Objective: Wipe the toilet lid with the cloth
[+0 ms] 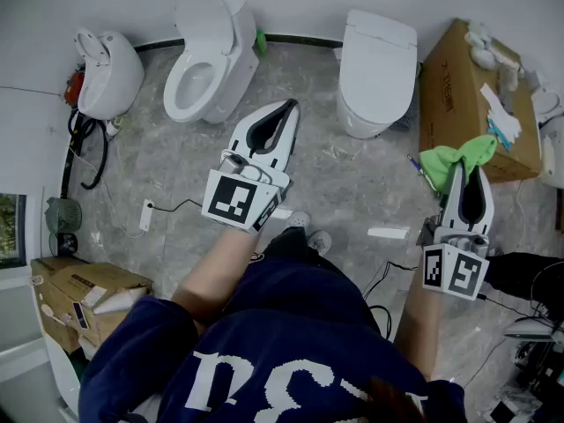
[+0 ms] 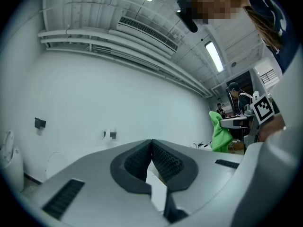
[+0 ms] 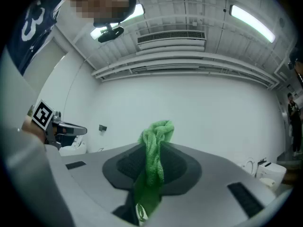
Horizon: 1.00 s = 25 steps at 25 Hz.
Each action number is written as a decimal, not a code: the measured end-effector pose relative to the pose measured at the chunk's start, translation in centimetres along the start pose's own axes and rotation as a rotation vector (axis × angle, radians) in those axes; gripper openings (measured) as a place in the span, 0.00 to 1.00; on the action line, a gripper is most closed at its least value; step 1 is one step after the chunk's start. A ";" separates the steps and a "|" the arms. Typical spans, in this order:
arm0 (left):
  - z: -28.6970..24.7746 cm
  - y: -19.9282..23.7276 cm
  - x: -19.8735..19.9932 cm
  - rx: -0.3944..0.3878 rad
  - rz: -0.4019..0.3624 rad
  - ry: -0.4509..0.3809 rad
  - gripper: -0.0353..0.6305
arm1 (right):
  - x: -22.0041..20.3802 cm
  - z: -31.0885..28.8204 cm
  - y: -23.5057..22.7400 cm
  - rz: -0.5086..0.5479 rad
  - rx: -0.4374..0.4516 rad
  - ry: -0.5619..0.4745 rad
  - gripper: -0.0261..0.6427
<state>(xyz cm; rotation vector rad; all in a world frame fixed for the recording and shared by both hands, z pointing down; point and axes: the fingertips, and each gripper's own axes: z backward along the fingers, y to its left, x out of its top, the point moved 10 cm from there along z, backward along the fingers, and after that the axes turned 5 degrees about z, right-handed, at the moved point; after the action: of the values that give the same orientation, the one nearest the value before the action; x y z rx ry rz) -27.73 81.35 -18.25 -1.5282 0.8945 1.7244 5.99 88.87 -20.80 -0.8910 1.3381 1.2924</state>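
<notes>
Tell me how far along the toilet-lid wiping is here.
Done: the crumpled green cloth is pinched in the right gripper. In hand: it hangs in the air, right of the closed white toilet lid. Left: all the wiping; the cloth touches no lid. The left gripper is shut, empty.

A big white number stands on the dark blue shirt [image 1: 264,382] at the bottom of the head view. It looks like 33, upside down. The brown box [image 1: 451,86] at upper right has dark print, too small to read. The squares on the left gripper [image 1: 291,106] and right gripper [image 1: 464,170] show only black and white blocks.
</notes>
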 end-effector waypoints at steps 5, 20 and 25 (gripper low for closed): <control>-0.8 -0.4 -0.3 -0.006 -0.007 0.000 0.08 | -0.2 -0.3 -0.4 -0.026 0.007 -0.011 0.19; -12.3 6.8 -1.9 0.002 0.014 -0.010 0.08 | -2.2 -12.9 -1.7 -0.069 0.037 -0.037 0.20; -21.1 13.1 -2.1 -0.013 -0.005 -0.007 0.08 | -2.9 -23.9 -2.4 -0.058 0.043 -0.050 0.20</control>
<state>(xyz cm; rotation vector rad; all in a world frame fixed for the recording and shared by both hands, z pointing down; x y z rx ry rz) -26.95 56.42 -17.10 -1.5304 0.8765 1.7348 4.78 64.71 -21.00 -0.8566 1.2875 1.2296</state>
